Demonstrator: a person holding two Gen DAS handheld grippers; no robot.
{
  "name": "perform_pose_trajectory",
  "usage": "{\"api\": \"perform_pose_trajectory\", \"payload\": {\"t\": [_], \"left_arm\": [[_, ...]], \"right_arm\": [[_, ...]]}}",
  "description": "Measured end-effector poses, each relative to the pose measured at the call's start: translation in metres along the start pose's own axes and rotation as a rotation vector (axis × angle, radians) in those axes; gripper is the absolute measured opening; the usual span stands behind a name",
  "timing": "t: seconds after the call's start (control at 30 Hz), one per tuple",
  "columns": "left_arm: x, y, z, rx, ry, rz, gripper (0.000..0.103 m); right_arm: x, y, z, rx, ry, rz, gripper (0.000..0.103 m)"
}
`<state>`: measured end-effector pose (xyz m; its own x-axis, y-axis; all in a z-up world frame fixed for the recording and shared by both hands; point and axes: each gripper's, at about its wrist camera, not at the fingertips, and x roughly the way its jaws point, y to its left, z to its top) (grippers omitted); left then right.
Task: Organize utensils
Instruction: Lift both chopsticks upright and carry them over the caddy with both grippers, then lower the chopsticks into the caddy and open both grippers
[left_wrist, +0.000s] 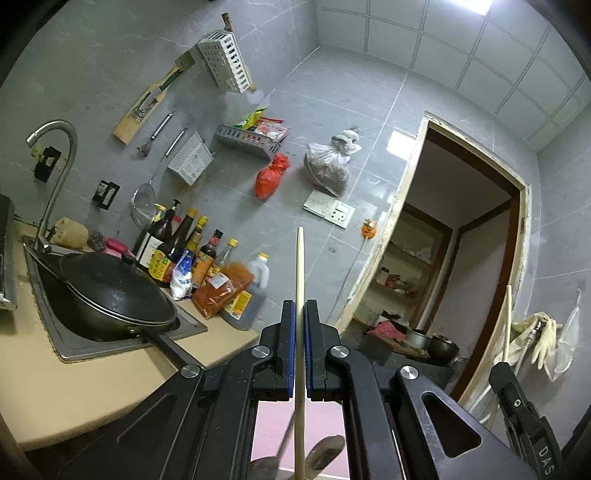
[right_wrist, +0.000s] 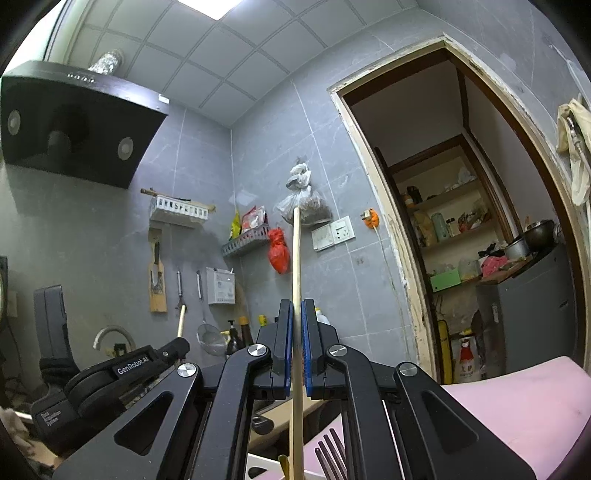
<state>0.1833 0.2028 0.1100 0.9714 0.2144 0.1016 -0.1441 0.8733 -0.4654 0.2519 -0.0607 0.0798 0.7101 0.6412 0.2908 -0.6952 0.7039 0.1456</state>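
My left gripper (left_wrist: 300, 305) is shut on a pale wooden chopstick (left_wrist: 300, 258) that stands upright between its blue pads. Under it lie metal spoons (left_wrist: 327, 450) over a pink surface (left_wrist: 271, 424). My right gripper (right_wrist: 295, 306) is likewise shut on a second upright chopstick (right_wrist: 295, 251). Below it are a dark fork (right_wrist: 330, 454) and the rim of a white container (right_wrist: 258, 467). Each gripper shows in the other's view: the right gripper (left_wrist: 506, 369) at the right edge, the left gripper (right_wrist: 181, 343) at the lower left, each with its stick.
A black wok (left_wrist: 110, 291) fills the sink (left_wrist: 74, 347) under the faucet (left_wrist: 55, 177), with sauce bottles (left_wrist: 184, 251) beside it on the beige counter (left_wrist: 74, 398). Wall racks (left_wrist: 225, 66) and utensils hang above. A range hood (right_wrist: 74, 129) and a doorway (right_wrist: 461, 240) stand ahead.
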Motion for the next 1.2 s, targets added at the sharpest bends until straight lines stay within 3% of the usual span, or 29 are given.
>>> {"api": "perform_pose_trajectory", "payload": {"t": [0.57,1.0,1.1,1.2], "left_arm": [[-0.001,0.011,-0.006,-0.055,0.038,-0.017,0.003],[-0.008,-0.004,-0.023,0.09,0.041,-0.009,0.003],[-0.01,-0.006,-0.023,0.094,0.055,-0.024,0.003],[-0.01,-0.01,-0.024,0.109,0.079,-0.031,0.003]], "right_arm": [[0.006,0.022,-0.02,-0.112,0.026,-0.046,0.003],[-0.001,0.03,-0.024,-0.17,0.025,-0.022,0.004],[-0.003,0.029,-0.024,-0.163,0.026,-0.023,0.009],[-0.007,0.029,-0.021,-0.154,0.023,-0.026,0.022]]}}
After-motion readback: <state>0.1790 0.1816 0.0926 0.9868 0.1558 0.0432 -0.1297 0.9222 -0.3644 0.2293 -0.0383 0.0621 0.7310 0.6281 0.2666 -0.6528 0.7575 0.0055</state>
